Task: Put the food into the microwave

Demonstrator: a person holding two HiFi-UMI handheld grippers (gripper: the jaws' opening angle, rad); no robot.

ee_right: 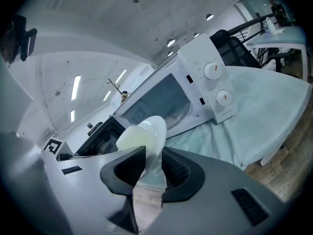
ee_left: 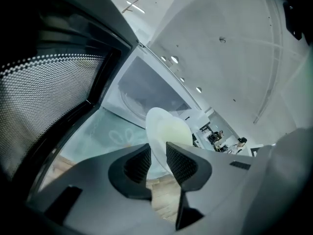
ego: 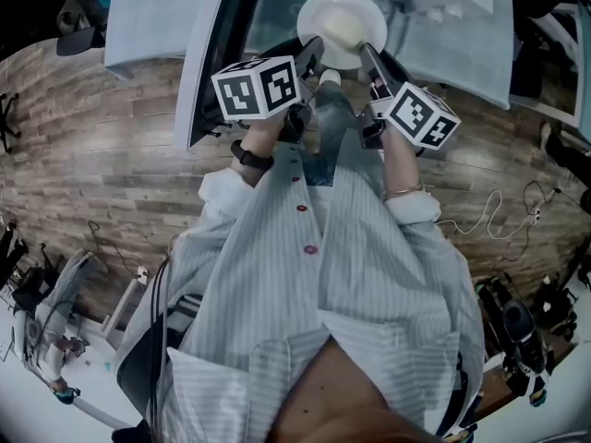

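Two-handed, held the plate (ego: 314, 7) by opposite rims: left gripper (ee_left: 158, 160) narrowed onto the rim edge between its pads, right gripper (ee_right: 152, 163) pinched likewise on the other side of the dish. Kept the food (ego: 346, 28), a pale mound, on the plate just ahead of both sets of jaws and between the two tools. Judged the step as the carry toward the microwave (ee_right: 195, 89), with the placing not yet done. Called next, by that reading, for pushing both tools forward together and keeping the plate flat through the opening. Had the open door (ee_left: 54, 97) close beside the left gripper, on its left, an edge to mind. Faced the open cavity (ee_left: 146, 89) farther ahead. Found free room off to the right of the right gripper, by the control knobs (ee_right: 217, 84) and over the cloth-covered table (ee_right: 264, 111).
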